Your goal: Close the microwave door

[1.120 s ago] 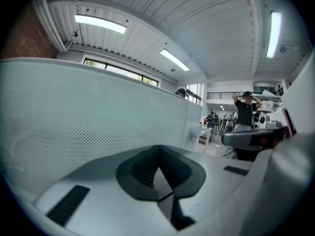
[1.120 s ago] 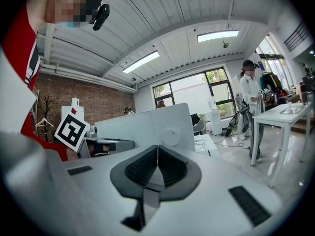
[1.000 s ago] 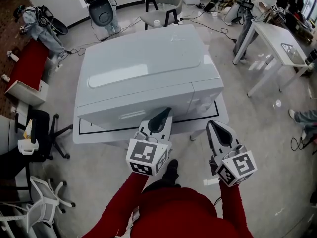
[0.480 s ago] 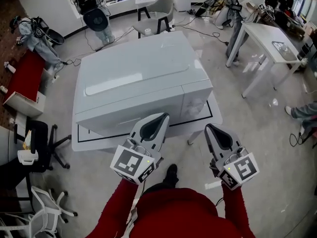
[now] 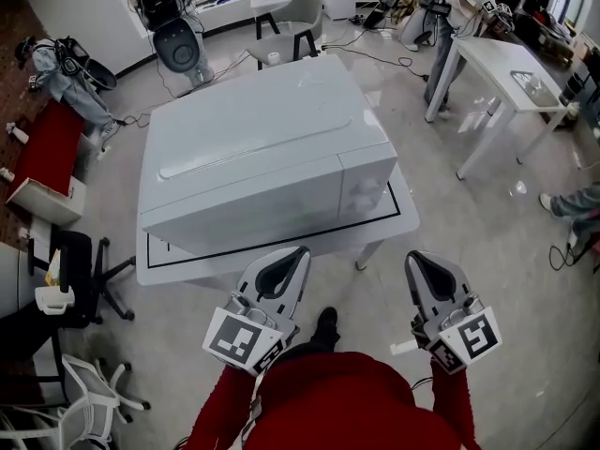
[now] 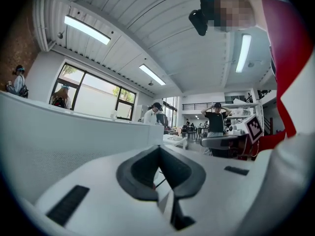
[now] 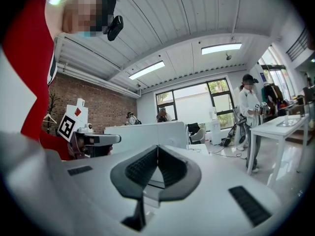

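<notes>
Now the big white box-shaped microwave sits on a low white table with a black border line, and its door lies flush with the front face, closed. The paler control panel takes up the right end of that front.

Both tools hang on the near side of the microwave, apart from it and touching nothing. The left gripper points toward the door's lower edge from just short of the table rim. Its dark pads are pressed together with nothing between them, as the left gripper view confirms. The right gripper is off the microwave's near right corner, past the table edge, with its ribbed pads likewise meeting at the tips and empty.

Red sleeves lead back from both tools. Beyond the microwave's far side stands a grey chair, and off to its far right is a white desk.
</notes>
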{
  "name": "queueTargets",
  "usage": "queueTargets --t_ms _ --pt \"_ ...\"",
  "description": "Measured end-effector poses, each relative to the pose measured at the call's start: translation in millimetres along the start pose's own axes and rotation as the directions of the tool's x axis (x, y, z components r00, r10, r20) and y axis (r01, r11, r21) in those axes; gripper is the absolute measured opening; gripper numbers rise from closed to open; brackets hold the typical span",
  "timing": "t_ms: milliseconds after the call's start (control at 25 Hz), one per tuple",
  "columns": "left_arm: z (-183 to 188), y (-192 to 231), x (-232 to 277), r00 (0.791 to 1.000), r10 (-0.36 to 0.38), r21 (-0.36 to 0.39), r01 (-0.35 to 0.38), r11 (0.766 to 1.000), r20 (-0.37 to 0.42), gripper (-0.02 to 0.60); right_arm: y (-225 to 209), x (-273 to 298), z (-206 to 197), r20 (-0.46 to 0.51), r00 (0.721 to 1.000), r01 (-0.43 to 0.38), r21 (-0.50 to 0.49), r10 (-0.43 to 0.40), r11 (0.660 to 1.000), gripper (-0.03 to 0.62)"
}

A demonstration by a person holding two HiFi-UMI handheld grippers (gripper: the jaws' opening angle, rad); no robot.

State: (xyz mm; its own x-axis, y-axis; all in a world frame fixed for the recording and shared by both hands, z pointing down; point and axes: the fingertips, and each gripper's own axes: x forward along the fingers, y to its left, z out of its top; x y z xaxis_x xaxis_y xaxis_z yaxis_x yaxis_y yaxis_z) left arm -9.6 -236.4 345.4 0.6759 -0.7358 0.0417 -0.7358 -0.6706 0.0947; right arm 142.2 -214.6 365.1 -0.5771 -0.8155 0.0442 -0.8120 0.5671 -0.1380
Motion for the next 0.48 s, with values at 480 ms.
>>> queueTargets --t_ms 480 --pt "-7.7 -8.1 -6.8 1.0 0.005 -0.022 -0.005 1.0 -0.01 0.008 -0.9 -13.8 -5.3 -0.008 0.999 0.04 0.006 -0.04 0.999 0.012"
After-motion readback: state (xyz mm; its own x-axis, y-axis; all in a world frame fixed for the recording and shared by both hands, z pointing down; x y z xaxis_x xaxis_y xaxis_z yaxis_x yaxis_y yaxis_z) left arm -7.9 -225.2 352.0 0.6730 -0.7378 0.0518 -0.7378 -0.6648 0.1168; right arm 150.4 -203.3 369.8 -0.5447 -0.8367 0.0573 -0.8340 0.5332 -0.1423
